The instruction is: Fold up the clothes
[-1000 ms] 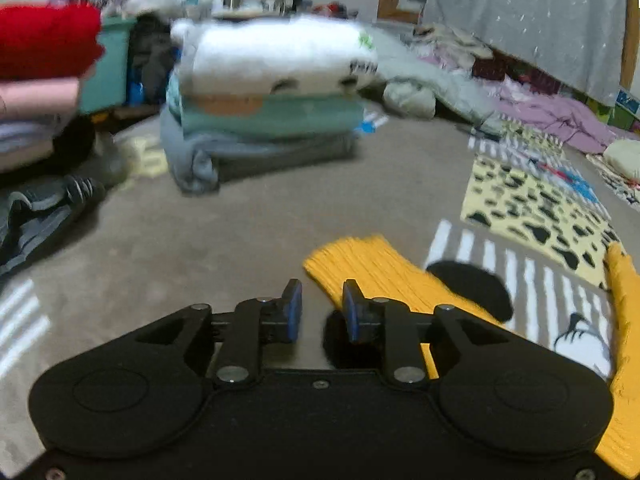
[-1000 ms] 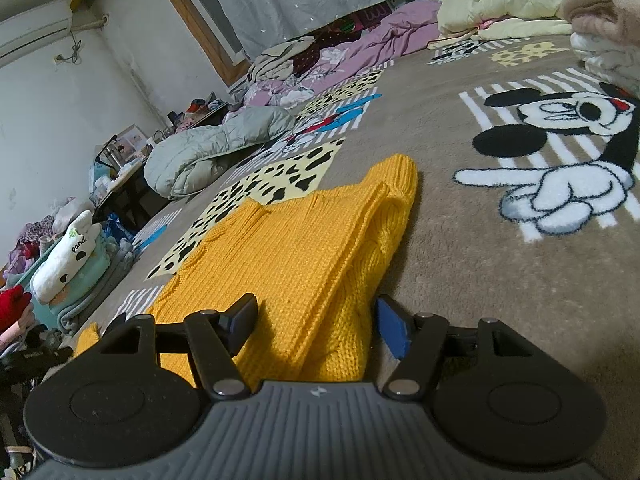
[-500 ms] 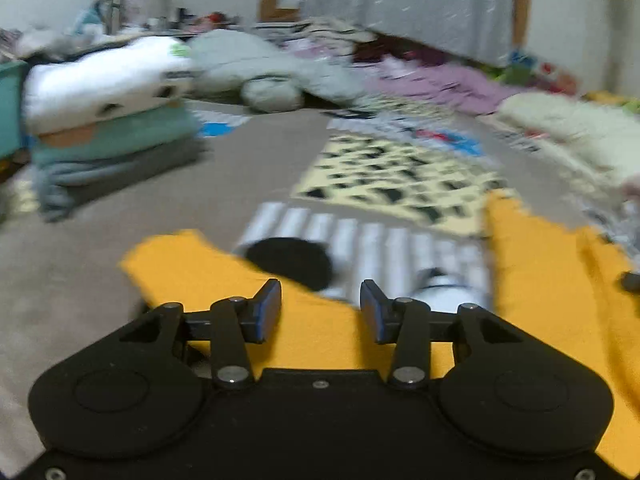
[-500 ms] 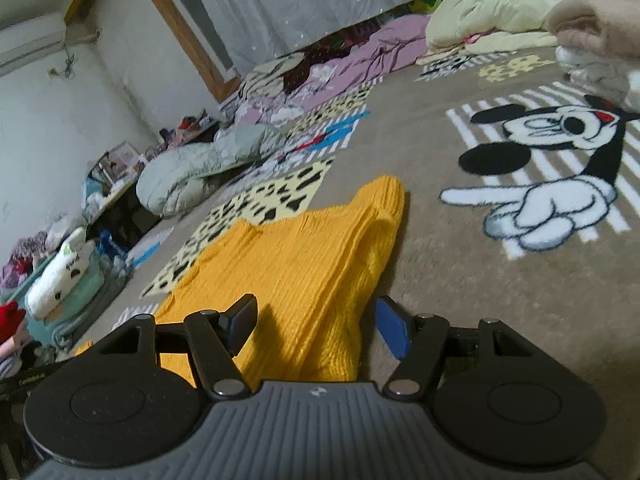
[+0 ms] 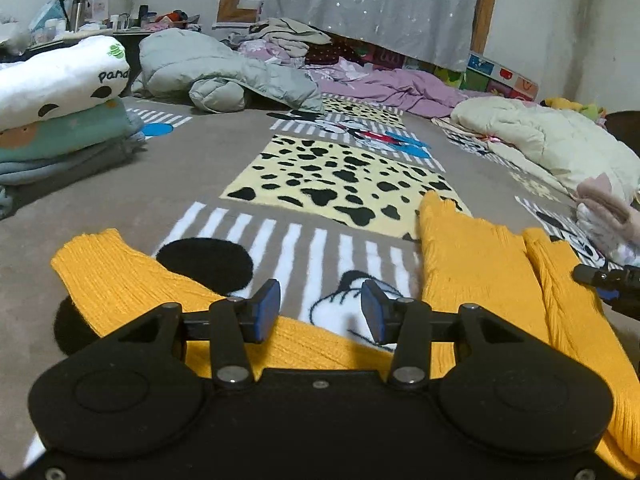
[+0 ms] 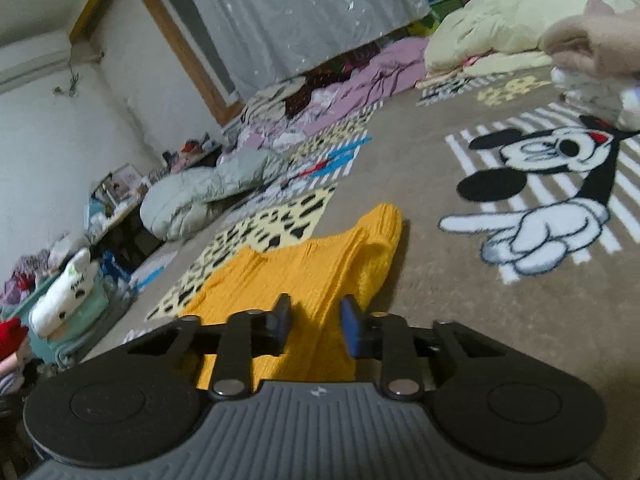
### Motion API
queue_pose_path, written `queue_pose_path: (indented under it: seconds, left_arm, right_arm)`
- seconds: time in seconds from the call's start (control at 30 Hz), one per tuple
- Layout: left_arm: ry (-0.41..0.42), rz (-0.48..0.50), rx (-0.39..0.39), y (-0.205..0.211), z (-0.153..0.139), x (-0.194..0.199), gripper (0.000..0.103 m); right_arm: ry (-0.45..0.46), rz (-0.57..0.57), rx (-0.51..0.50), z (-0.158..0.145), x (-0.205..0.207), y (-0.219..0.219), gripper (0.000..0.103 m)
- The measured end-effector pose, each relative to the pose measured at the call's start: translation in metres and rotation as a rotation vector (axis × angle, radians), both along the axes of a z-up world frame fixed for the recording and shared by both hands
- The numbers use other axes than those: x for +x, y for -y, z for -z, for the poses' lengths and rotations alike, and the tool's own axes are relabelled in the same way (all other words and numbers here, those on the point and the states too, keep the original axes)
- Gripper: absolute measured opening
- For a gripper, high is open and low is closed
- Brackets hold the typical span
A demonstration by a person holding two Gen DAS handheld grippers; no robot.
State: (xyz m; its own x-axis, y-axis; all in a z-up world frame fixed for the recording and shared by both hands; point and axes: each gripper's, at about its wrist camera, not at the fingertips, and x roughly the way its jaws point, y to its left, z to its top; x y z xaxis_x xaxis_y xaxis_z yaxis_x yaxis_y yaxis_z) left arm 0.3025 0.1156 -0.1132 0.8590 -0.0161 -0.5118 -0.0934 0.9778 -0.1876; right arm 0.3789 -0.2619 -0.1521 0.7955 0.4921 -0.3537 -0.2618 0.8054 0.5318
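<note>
The left gripper (image 5: 320, 310) hung low over the mustard-yellow ribbed knit sweater (image 5: 480, 256), its blue-padded jaws spread wide with nothing between them; the band of sweater just below them crossed the grey cartoon-printed carpet (image 5: 192, 168). The right gripper (image 6: 315, 320) stood with its jaws narrowed around a raised fold of the same sweater (image 6: 304, 272), the knit filling the gap between the pads, though whether they pinched it could not be told. The sweater lay flat on the carpet, one sleeve reaching left of the left gripper, the body and other sleeve to its right. Beyond the sweater, the carpet showed a yellow panel with black spots (image 5: 340, 180). Farther left of the sweater stood a stack of folded fleece blankets, white over teal over grey (image 5: 60, 112). Behind the spotted panel lay a crumpled grey-green padded jacket (image 5: 216, 76), lilac bedding (image 5: 400, 88) and a pale cream quilt (image 5: 540, 140), with a grey curtain (image 5: 380, 4) at the far wall.
</note>
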Motion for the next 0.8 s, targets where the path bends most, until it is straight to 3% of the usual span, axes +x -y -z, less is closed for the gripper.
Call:
queue_pose_path:
  seconds: [0.07, 0.23, 0.4, 0.5, 0.57, 0.6, 0.63, 0.8]
  left_arm:
    - [0.003, 0.002, -0.007, 0.0, -0.001, 0.001, 0.043]
    - [0.013, 0.007, -0.017, -0.001, -0.005, 0.001, 0.043]
    - [0.018, 0.008, -0.023, -0.002, -0.006, 0.001, 0.043]
    - [0.017, 0.012, -0.023, -0.003, -0.006, 0.003, 0.043]
    - [0.019, 0.015, -0.021, -0.002, -0.006, 0.003, 0.044]
    - [0.02, 0.016, -0.02, -0.002, -0.006, 0.004, 0.043]
    - [0.02, 0.018, -0.02, -0.001, -0.006, 0.004, 0.043]
    - [0.033, 0.023, -0.025, -0.002, -0.009, 0.004, 0.044]
  right_arm:
    - [0.03, 0.018, -0.01, -0.004, -0.004, 0.001, 0.012]
    - [0.043, 0.018, -0.042, -0.007, -0.005, -0.002, 0.011]
    - [0.005, 0.011, -0.079, -0.003, 0.0, -0.009, 0.016]
    - [-0.015, 0.004, -0.085, 0.0, 0.001, -0.012, 0.028]
    - [-0.019, -0.007, -0.076, 0.001, 0.001, -0.012, 0.03]
    - [-0.016, -0.012, -0.073, 0.0, 0.001, -0.013, 0.025]
    - [-0.007, -0.013, -0.071, -0.001, 0.0, -0.012, 0.013]
    - [0.051, 0.011, -0.042, -0.013, -0.011, -0.005, 0.011]
